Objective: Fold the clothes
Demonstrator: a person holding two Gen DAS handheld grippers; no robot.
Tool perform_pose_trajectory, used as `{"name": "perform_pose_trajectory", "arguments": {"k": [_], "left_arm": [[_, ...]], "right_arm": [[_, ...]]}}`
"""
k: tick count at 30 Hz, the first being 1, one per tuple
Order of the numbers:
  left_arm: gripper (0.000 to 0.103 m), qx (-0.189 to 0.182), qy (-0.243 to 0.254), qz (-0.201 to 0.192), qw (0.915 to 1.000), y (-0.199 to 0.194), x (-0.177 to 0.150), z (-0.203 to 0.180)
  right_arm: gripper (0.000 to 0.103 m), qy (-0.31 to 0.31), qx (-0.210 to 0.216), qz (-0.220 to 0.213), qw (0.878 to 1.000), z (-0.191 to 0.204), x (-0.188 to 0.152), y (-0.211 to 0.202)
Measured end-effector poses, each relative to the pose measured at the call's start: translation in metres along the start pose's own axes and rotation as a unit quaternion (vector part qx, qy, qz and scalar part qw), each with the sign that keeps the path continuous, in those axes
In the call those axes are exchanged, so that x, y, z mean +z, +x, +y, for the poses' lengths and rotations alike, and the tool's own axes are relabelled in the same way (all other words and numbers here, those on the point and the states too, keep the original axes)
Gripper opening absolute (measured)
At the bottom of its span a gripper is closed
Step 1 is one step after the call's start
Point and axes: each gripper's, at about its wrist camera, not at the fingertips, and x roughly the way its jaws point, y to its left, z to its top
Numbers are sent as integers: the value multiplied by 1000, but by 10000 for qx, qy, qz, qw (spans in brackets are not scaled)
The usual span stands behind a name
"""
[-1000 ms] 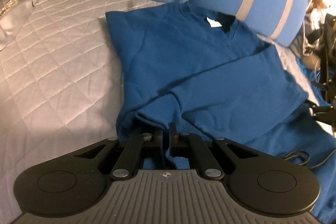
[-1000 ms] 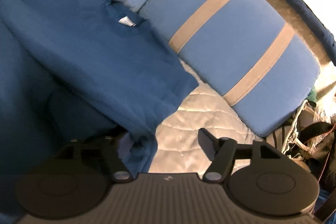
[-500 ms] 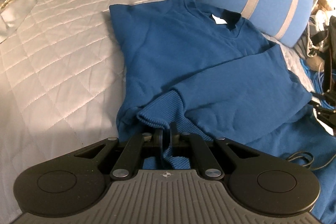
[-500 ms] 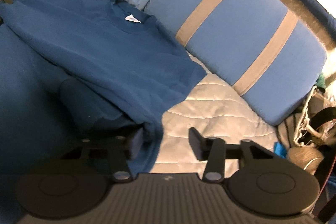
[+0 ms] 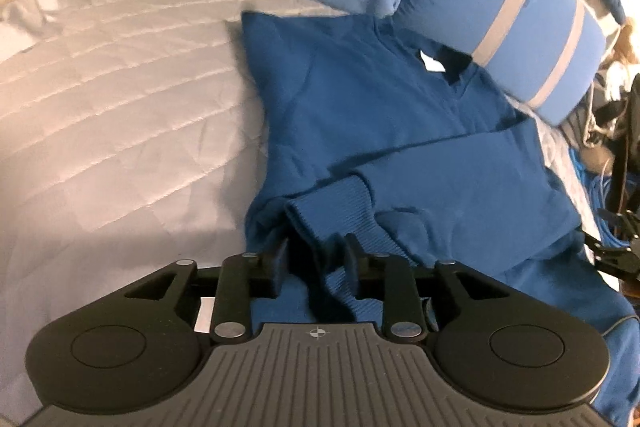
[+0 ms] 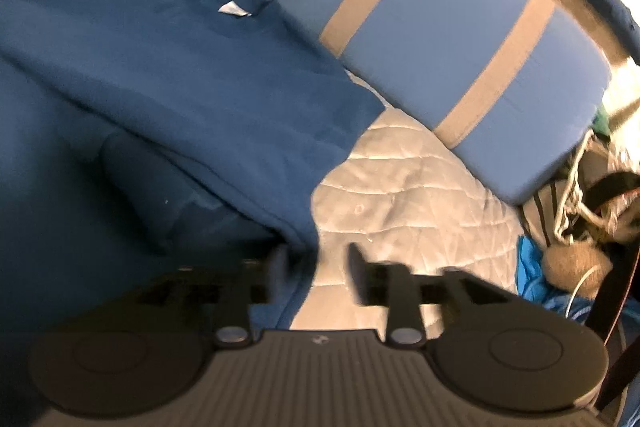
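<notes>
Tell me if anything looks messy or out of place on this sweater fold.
The ribbed cuff of the folded-in sleeve sits bunched and rumpled on the blue sweater, right in front of the left tool, whose jaws have just been opening with fabric between them. The quilted bedspread beside it also looks creased.
</notes>
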Motion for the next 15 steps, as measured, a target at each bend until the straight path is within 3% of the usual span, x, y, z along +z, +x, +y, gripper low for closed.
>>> {"name": "perform_pose_trajectory", "arguments": {"k": [1, 6, 11, 15], "left_arm": [[38, 73, -1, -84, 9999, -6, -1, -1], [64, 256, 97, -717, 9970, -49, -1, -8], [69, 318, 270, -1292, 9907, -100, 10, -20], [75, 335, 401, -1962, 9792, -147, 22, -34]], "right_arm": [[86, 70, -14, -93, 9999, -4, 0, -6], [100, 420, -215, -434, 9979, -33, 2, -42], [103, 982, -464, -910, 9899, -74, 8, -88], [103, 1328, -895, -1401, 9771, -110, 17, -131]]}}
